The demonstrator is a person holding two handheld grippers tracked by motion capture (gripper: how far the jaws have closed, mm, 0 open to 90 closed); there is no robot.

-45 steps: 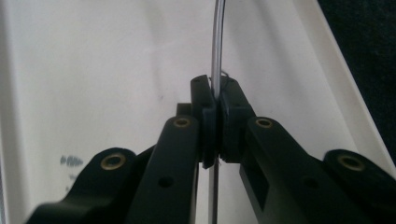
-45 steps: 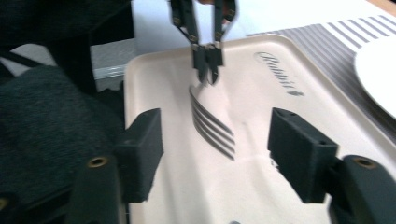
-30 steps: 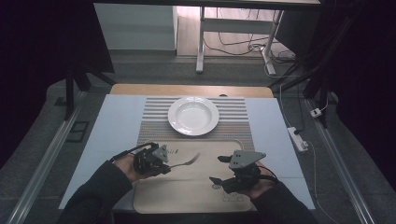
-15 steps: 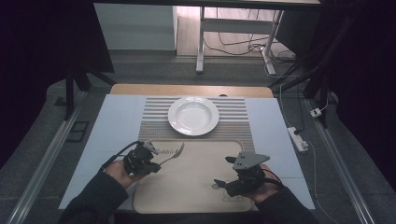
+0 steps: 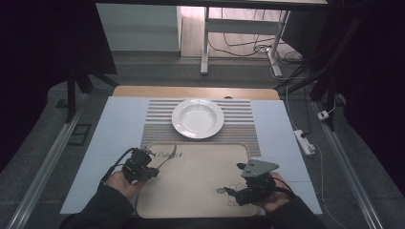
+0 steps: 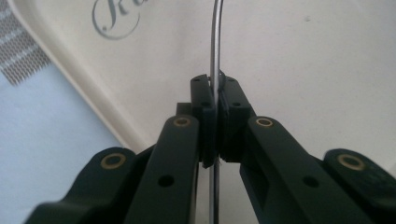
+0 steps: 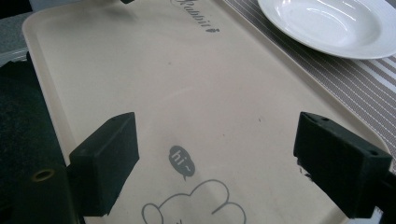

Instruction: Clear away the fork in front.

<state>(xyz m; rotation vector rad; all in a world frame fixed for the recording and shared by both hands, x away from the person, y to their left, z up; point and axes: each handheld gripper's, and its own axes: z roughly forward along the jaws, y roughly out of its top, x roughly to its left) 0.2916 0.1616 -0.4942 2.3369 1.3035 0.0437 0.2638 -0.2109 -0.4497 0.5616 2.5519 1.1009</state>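
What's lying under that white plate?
The white plate sits on a striped placemat, beyond the beige tray. The mat directly beneath it is covered, so anything there is hidden.

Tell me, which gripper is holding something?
The left gripper is. It is shut on a thin metal utensil over the beige tray. The right gripper is wide open with nothing in it.

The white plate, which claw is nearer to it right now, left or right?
Left. The left claw is near the tray's far left corner, below-left of the plate; the right claw sits farther back, near the tray's near right.
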